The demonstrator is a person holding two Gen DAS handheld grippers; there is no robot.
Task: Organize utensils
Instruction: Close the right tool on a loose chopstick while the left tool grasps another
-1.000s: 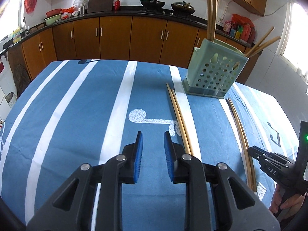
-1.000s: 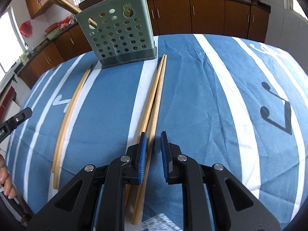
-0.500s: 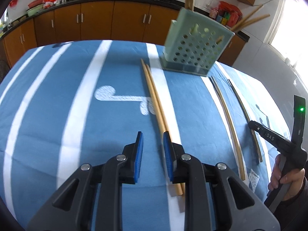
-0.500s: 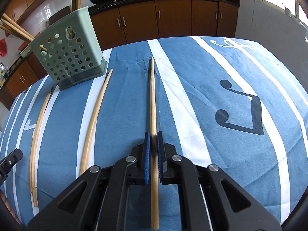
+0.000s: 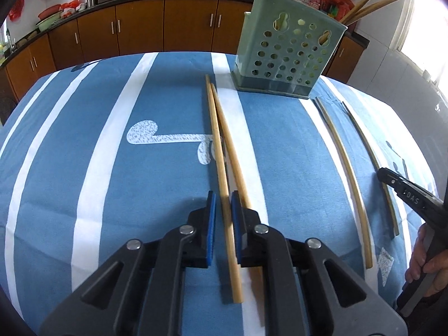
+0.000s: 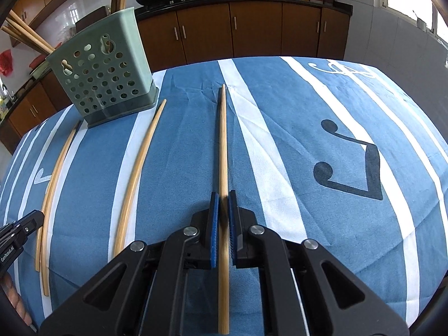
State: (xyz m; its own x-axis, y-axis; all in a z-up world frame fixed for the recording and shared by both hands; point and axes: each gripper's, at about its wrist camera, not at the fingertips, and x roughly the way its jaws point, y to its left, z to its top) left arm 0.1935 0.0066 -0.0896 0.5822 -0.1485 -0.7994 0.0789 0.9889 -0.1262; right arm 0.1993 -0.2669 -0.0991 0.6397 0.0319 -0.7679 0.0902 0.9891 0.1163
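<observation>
A green perforated utensil holder (image 5: 285, 56) with several chopsticks in it stands at the far side of the table; it also shows in the right wrist view (image 6: 103, 75). My left gripper (image 5: 222, 204) is open, its blue pads astride one chopstick (image 5: 218, 151) of a pair lying on the cloth; the other chopstick (image 5: 232, 151) lies just right of it. My right gripper (image 6: 223, 204) is shut on a single chopstick (image 6: 223, 145) and holds it a little above the cloth. One more chopstick (image 6: 140, 165) lies to its left.
The table has a blue cloth (image 5: 84, 140) with white stripes and music notes. Brown kitchen cabinets (image 5: 140, 33) and a counter with pans stand behind it. The right gripper's body (image 5: 411, 196) shows at the right of the left wrist view.
My left gripper has moved forward and right, so that one chopstick now lies between its pads. My right gripper stays shut on its chopstick, which has risen slightly.
</observation>
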